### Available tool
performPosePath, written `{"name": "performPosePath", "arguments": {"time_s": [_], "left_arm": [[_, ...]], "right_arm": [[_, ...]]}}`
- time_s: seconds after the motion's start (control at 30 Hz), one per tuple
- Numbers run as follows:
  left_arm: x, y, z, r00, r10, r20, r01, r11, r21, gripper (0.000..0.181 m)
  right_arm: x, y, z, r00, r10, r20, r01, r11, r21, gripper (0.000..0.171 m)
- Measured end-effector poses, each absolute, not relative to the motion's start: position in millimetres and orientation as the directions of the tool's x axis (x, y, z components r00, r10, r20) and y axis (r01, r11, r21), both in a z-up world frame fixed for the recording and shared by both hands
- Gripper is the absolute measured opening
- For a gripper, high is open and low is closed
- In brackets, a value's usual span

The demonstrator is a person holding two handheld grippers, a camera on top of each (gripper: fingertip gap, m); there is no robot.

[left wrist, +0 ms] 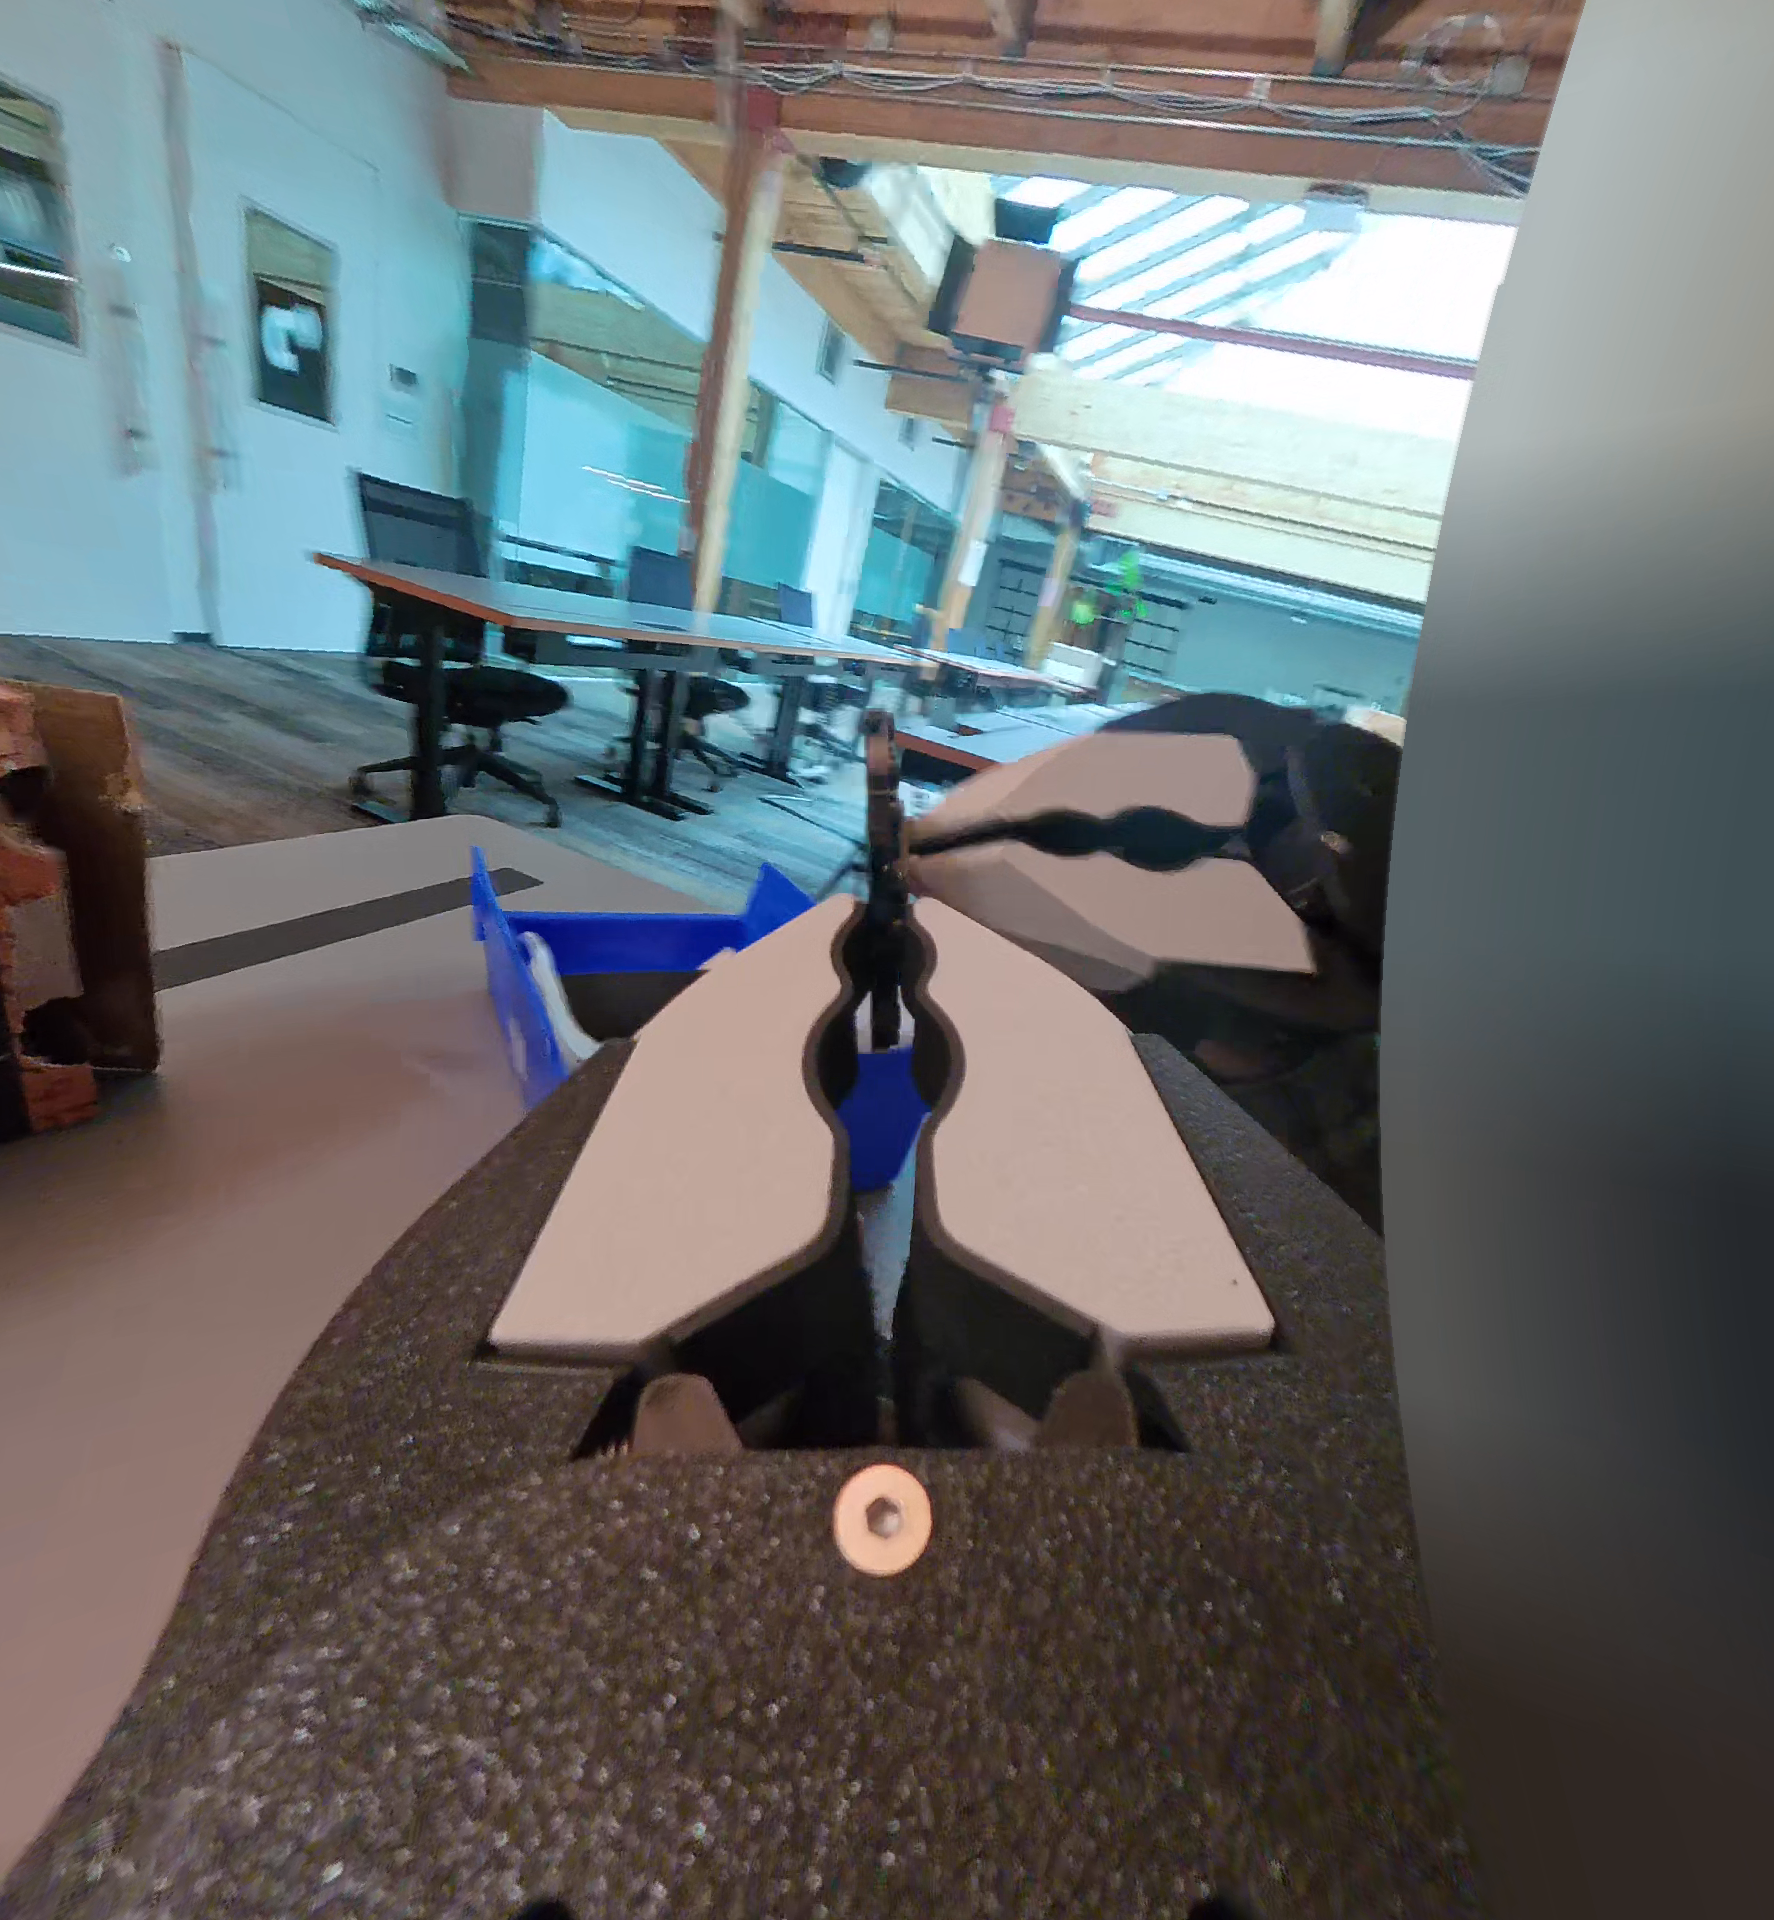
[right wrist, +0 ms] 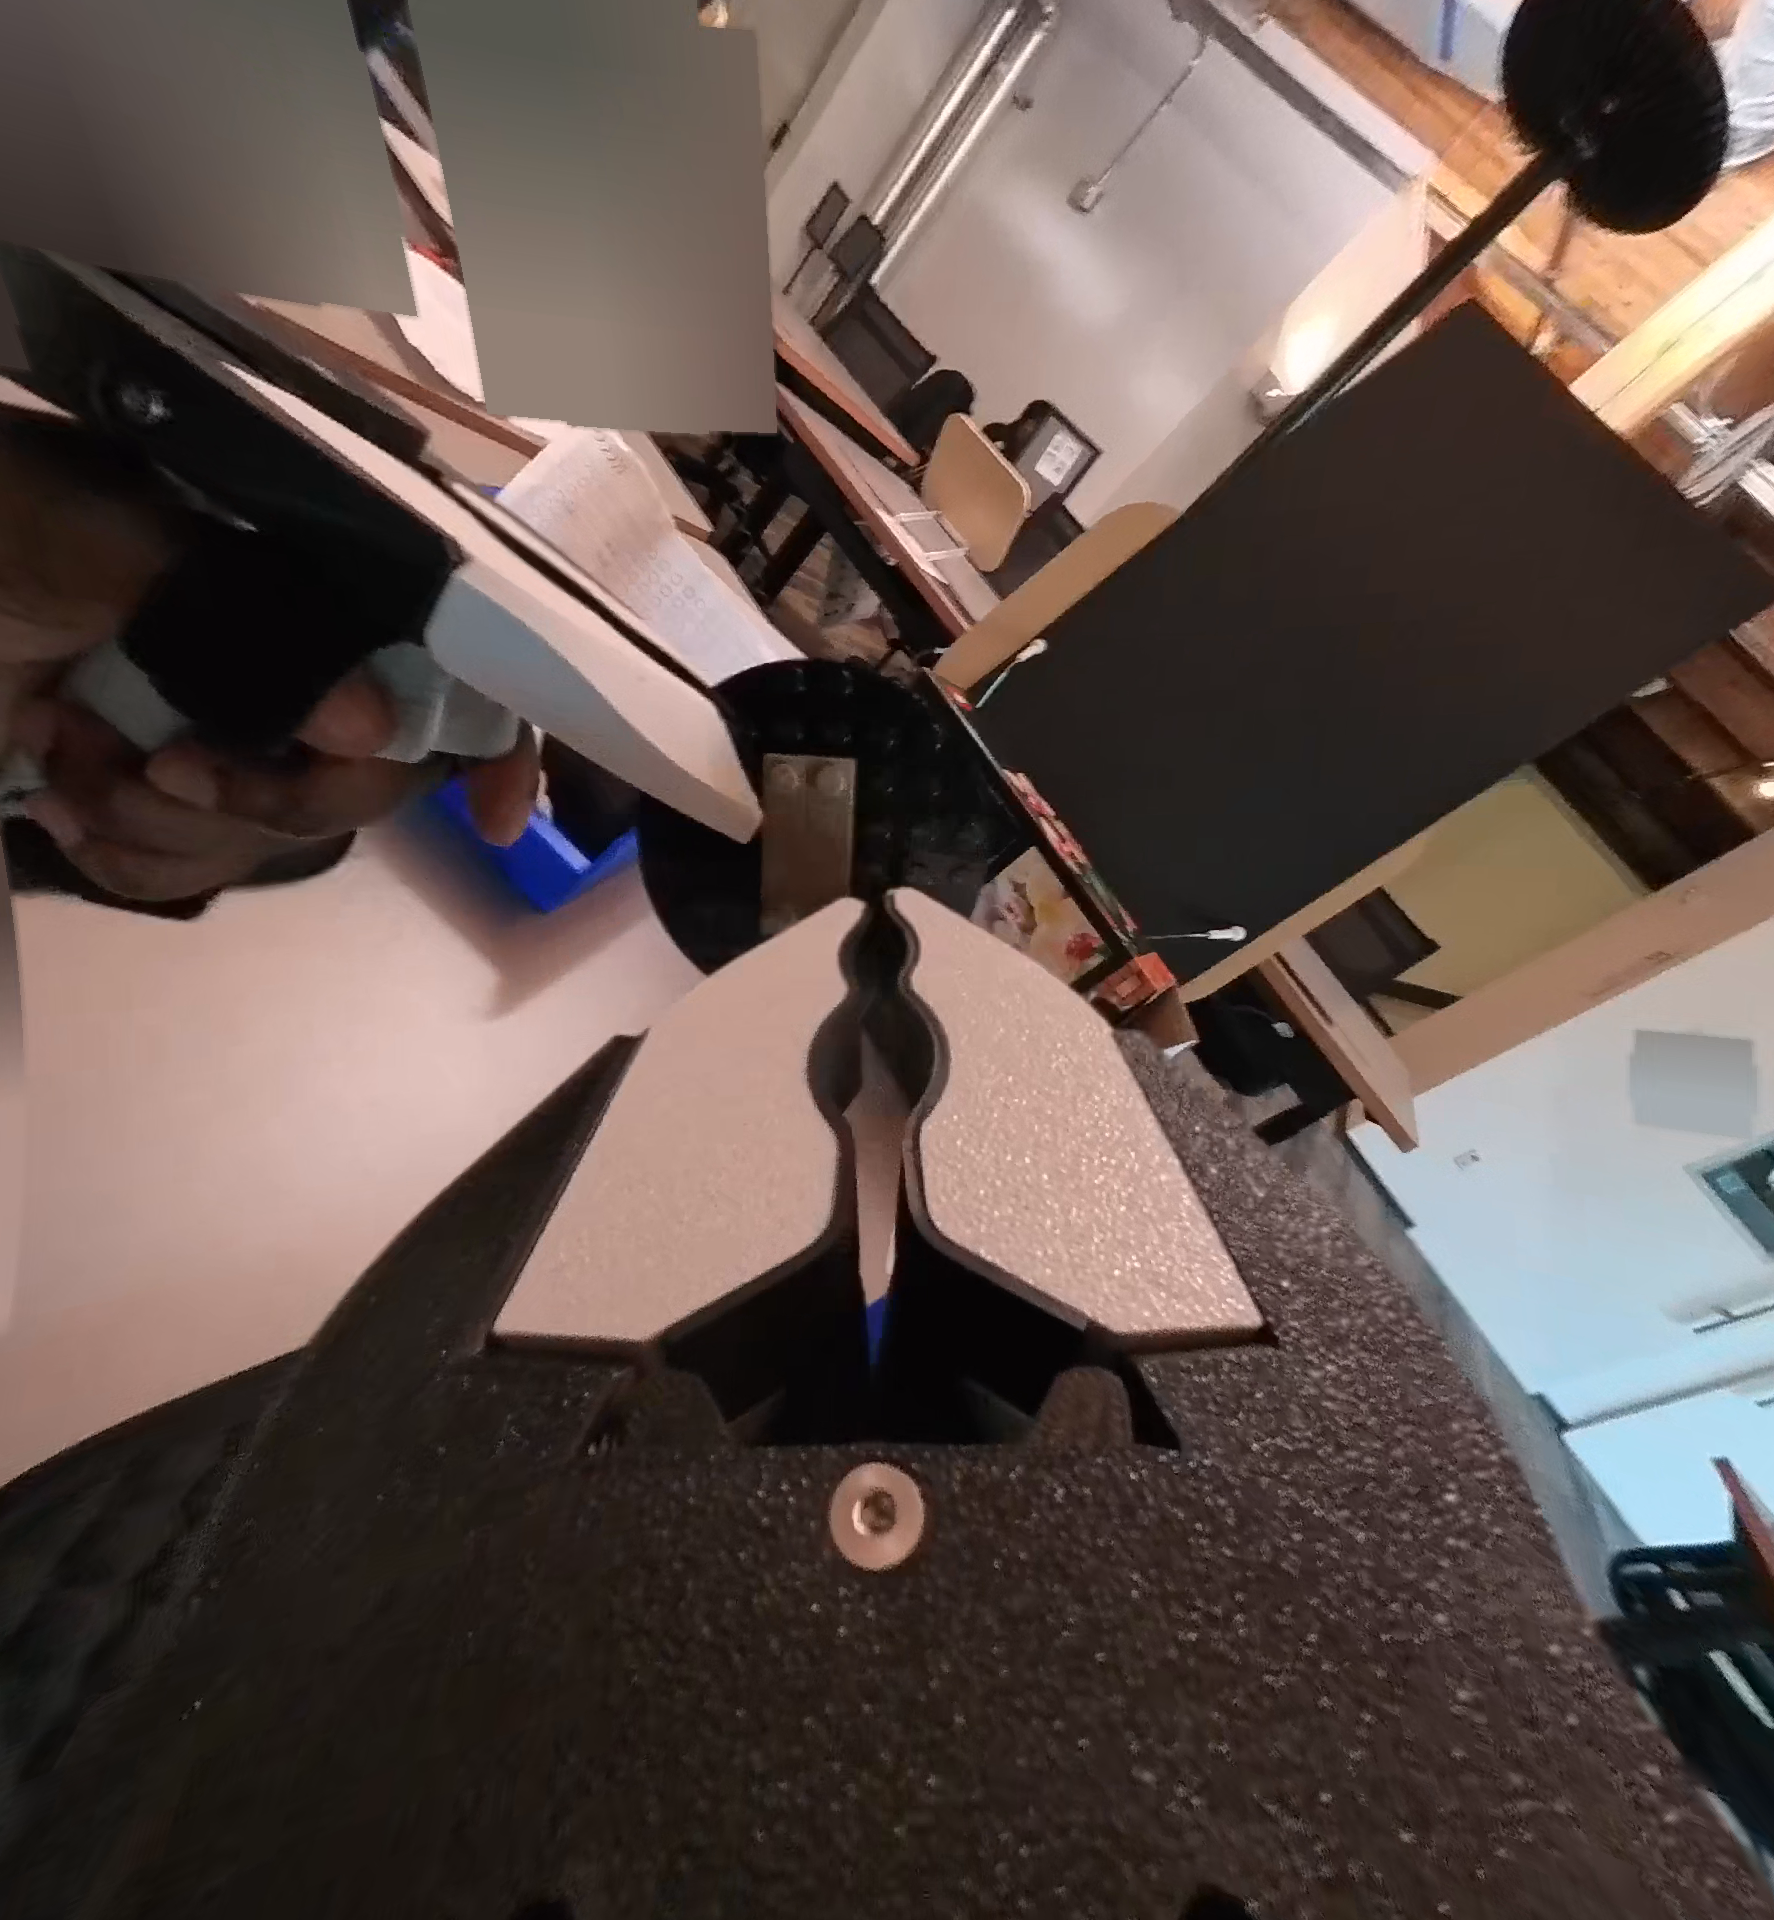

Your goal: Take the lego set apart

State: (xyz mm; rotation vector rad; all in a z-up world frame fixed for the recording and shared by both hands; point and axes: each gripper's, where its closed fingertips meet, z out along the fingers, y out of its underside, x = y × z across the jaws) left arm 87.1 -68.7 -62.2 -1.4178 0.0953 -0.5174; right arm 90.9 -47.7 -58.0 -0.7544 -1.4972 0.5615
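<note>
The lego set is a black round studded plate [right wrist: 893,748] with a grey flat brick [right wrist: 810,821] stuck on its face. In the left wrist view it shows edge-on as a thin black strip [left wrist: 881,800]. My left gripper [left wrist: 881,914] is shut on the plate's edge and holds it above the table. It also shows in the right wrist view [right wrist: 727,800], coming in from the upper left. My right gripper [right wrist: 878,906] is shut, its tips on the plate's lower rim next to the grey brick. In the left wrist view it [left wrist: 919,850] meets the plate from the right.
A blue bin [left wrist: 602,925] stands on the grey table [left wrist: 239,1091] just behind the grippers; it also shows in the right wrist view [right wrist: 550,842]. A brown box [left wrist: 41,894] sits at the left. A black board [right wrist: 1330,675] stands behind the plate. A hand [right wrist: 187,810] holds the left gripper.
</note>
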Motion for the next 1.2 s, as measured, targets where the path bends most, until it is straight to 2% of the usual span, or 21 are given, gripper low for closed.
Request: {"name": "performPosePath", "arguments": {"time_s": [0.07,0.1,0.13,0.2,0.27,0.3,0.4,0.47,0.5,0.6,0.63,0.67,0.73,0.77,0.8,0.87,0.9,0.97,1.03,1.1,1.2], "left_arm": [[73.9,-67.3,-63.3,0.909,-0.345,0.236,0.278,0.077,-0.957,0.004],[62.3,-67.6,-62.7,0.925,-0.304,0.229,0.268,0.095,-0.959,0.004],[55.7,-70.4,-59.6,0.92,-0.311,0.239,0.284,0.107,-0.953,0.004],[58.7,-79.3,-51.2,0.841,-0.439,0.316,0.384,0.072,-0.921,0.004],[74.1,-88.5,-51.6,0.703,-0.596,0.387,0.434,-0.072,-0.898,0.004],[79.2,-92.6,-54.4,0.65,-0.639,0.411,0.424,-0.144,-0.894,0.004],[79.0,-101.6,-69.7,0.627,-0.67,0.397,0.288,-0.275,-0.917,0.005],[77.4,-105.7,-78.5,0.653,-0.662,0.367,0.193,-0.323,-0.927,0.005],[76.0,-106.5,-81.2,0.669,-0.657,0.346,0.155,-0.332,-0.93,0.005],[76.9,-109.0,-83.8,0.666,-0.671,0.325,0.095,-0.356,-0.93,0.005],[77.7,-109.2,-85.3,0.661,-0.679,0.32,0.076,-0.364,-0.928,0.005],[78.0,-109.4,-86.5,0.656,-0.687,0.312,0.058,-0.366,-0.929,0.005],[75.9,-108.8,-81.4,0.652,-0.703,0.285,0.062,-0.325,-0.944,0.006],[76.4,-109.7,-78.1,0.646,-0.722,0.248,0.052,-0.283,-0.958,0.007],[76.1,-109.3,-74.8,0.658,-0.732,0.176,0.024,-0.213,-0.977,0.017],[65.1,-98.5,-69.9,0.764,-0.638,-0.095,-0.12,0.004,-0.993,0.062],[58.5,-93.5,-67.2,0.797,-0.539,-0.273,-0.249,0.119,-0.961,0.075],[54.7,-88.5,-66.1,0.743,-0.346,-0.573,-0.515,0.252,-0.82,0.083],[56.6,-81.3,-71.7,0.651,-0.25,-0.717,-0.672,0.25,-0.697,0.094],[61.7,-76.8,-72.1,0.597,-0.212,-0.774,-0.722,0.278,-0.633,0.096],[63.3,-70.8,-70.1,0.585,-0.208,-0.784,-0.725,0.299,-0.62,0.094]], "right_arm": [[92.7,-46.1,-50.3,0.064,0.727,0.683,0.086,0.678,-0.73,0.0],[96.6,-47.9,-39.5,0.1,0.726,0.681,0.017,0.683,-0.73,0.0],[101.2,-52.1,-31.3,0.103,0.739,0.665,-0.051,0.672,-0.739,0.0],[105.0,-55.7,-30.7,0.034,0.792,0.609,-0.09,0.609,-0.788,0.0],[98.5,-49.8,-42.1,-0.047,0.86,0.508,-0.05,0.506,-0.861,0.04],[94.4,-48.3,-52.4,-0.118,0.893,0.435,-0.02,0.435,-0.9,0.043],[94.1,-62.9,-57.9,-0.426,0.898,0.111,-0.074,0.088,-0.993,0.037],[98.7,-73.0,-57.6,-0.611,0.784,-0.109,-0.004,-0.141,-0.99,0.032],[97.7,-75.4,-60.4,-0.648,0.745,-0.162,0.034,-0.184,-0.982,0.032],[85.6,-85.9,-78.1,-0.654,0.743,-0.142,0.078,-0.121,-0.99,0.032],[82.6,-92.7,-83.1,-0.667,0.734,-0.128,0.086,-0.095,-0.992,0.025],[81.2,-98.8,-84.1,-0.684,0.721,-0.111,0.072,-0.085,-0.994,0.005],[78.4,-98.5,-78.8,-0.684,0.721,-0.107,0.023,-0.124,-0.992,0.005],[78.8,-97.7,-76.3,-0.694,0.709,-0.124,0.018,-0.154,-0.988,0.005],[78.7,-93.8,-72.2,-0.695,0.701,-0.157,0.013,-0.206,-0.978,0.005],[80.7,-84.0,-62.9,-0.711,0.657,-0.249,0.017,-0.338,-0.941,0.004],[80.6,-79.4,-60.5,-0.718,0.63,-0.296,0.031,-0.397,-0.917,0.005],[76.4,-73.2,-63.2,-0.718,0.596,-0.36,0.06,-0.461,-0.885,0.004],[69.2,-70.9,-69.6,-0.705,0.58,-0.408,0.092,-0.496,-0.864,0.004],[67.0,-74.9,-71.7,-0.725,0.529,-0.442,0.126,-0.529,-0.839,0.004],[64.7,-81.8,-74.4,-0.737,0.499,-0.456,0.153,-0.534,-0.832,0.005]]}}
